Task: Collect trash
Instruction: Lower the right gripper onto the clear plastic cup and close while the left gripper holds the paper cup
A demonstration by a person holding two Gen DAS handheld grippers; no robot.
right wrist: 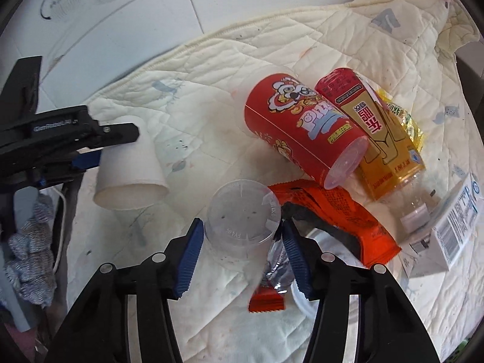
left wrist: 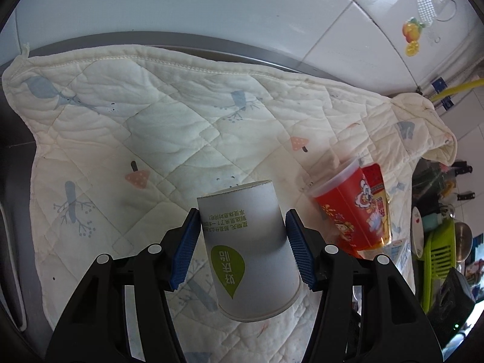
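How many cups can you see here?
3: a white paper cup held in the left gripper, a clear plastic cup between the right gripper's fingers, a red cup lying on the quilt.

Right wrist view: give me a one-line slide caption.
Right tongs close around a clear plastic cup beside an orange wrapper and a red cup on the quilted cloth.
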